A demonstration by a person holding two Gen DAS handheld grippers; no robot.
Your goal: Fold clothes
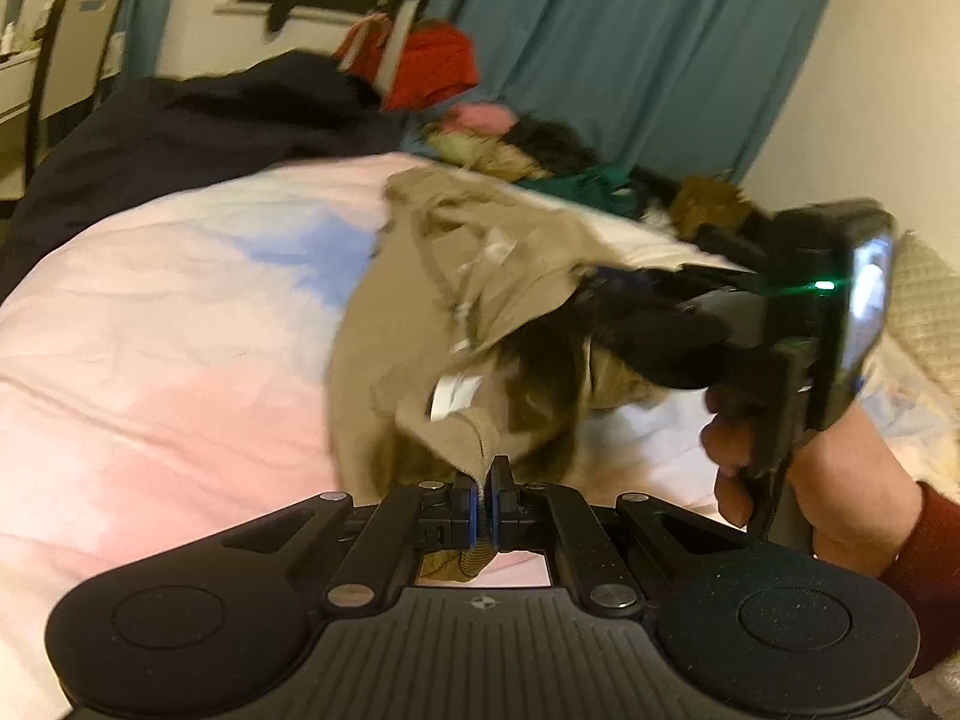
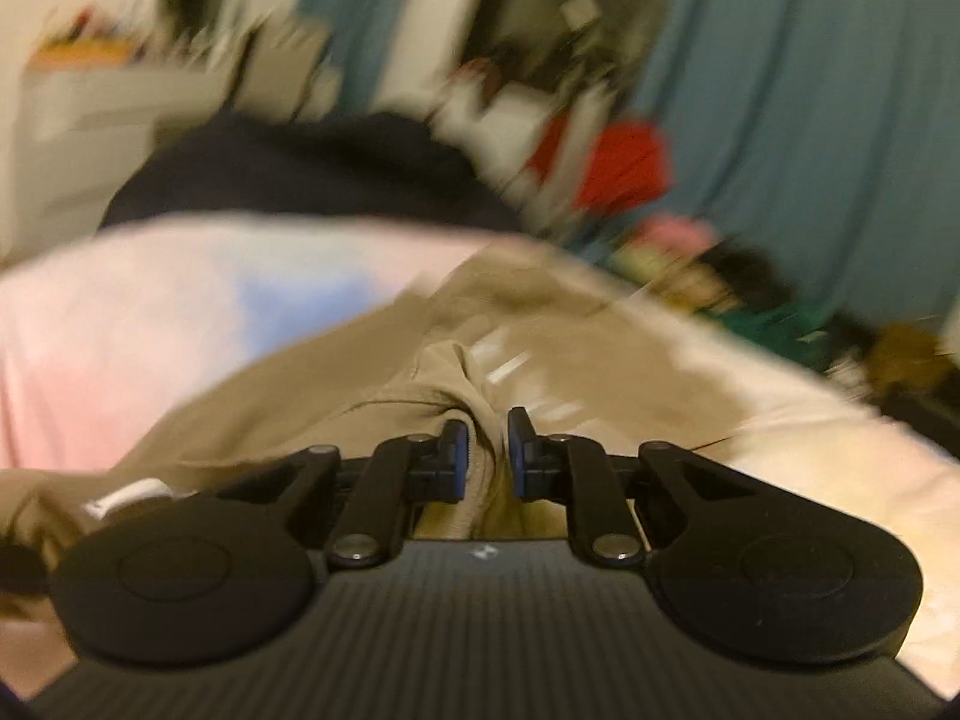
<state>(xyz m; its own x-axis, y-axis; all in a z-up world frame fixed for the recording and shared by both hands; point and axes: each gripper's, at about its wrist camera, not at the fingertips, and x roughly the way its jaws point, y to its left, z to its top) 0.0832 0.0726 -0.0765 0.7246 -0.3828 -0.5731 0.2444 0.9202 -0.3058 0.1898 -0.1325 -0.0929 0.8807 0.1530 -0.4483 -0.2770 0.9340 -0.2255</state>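
While both grippers [image 1: 487, 480] [image 2: 487, 438] pinch a tan garment [image 1: 420, 276], pink bedding [image 1: 150, 330] meets teal curtains [image 1: 660, 48].

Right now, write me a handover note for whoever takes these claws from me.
Left claw: shut on a ribbed edge of the tan garment, lifting it off the bed.
Right claw: fabric of the same garment sits between its pads with a gap showing; it looks pinched, but blur makes the grip uncertain.
The garment is bunched and partly raised over the pink and blue bedspread; no fold is visible yet.
A pile of other clothes waits at the far side of the bed.
Left to do: probably spread the tan piece flat, fold it, then take on the pile.
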